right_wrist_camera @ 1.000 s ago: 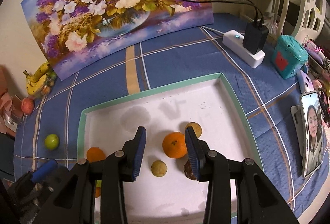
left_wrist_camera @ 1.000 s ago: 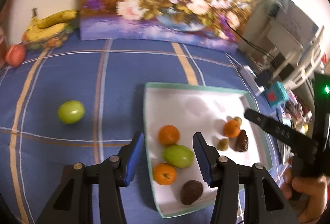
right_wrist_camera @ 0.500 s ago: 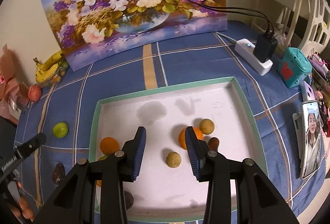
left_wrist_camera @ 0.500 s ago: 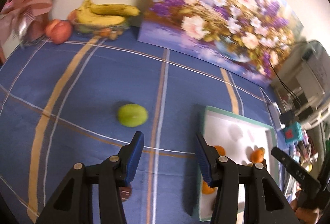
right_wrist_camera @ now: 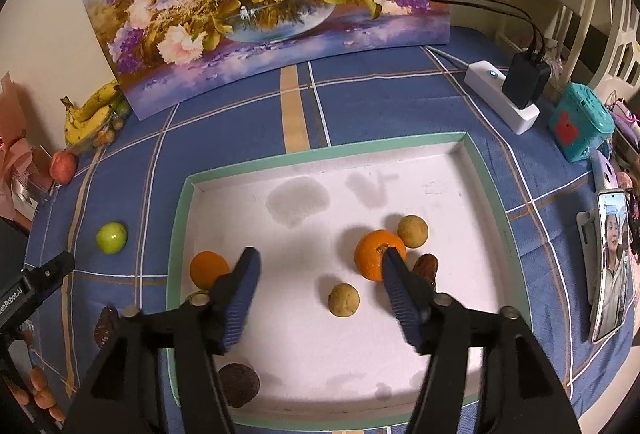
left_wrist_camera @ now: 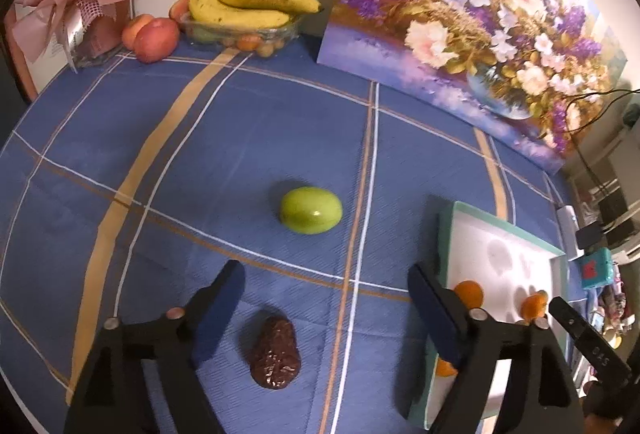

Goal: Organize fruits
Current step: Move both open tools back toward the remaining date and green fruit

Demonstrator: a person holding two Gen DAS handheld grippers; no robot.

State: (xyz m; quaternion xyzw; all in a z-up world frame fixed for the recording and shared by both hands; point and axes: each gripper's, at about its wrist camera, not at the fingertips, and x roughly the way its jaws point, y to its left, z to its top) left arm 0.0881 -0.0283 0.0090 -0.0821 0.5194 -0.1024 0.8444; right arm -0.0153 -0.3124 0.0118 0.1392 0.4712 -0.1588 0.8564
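Two fruits on the blue cloth, and I am going for them.

My left hand-held gripper (left_wrist_camera: 322, 290) is spread wide and holds nothing. I think the next step is to pick up the brown date (left_wrist_camera: 275, 358), which lies on the bench (left_wrist_camera: 200, 154) just under that gripper. I should come straight down so one finger lands on each side, then squeeze softly, because it looks wrinkly and squishy. The green fruit (left_wrist_camera: 310, 210) sits a bit further away; it is smooth, shiny and round, so it may roll. To the right is the white tray (right_wrist_camera: 496, 194) with oranges (right_wrist_camera: 378, 260) and small tan balls (right_wrist_camera: 343, 299) inside. My right hand-held gripper (right_wrist_camera: 320, 266) hangs spread over it, empty.
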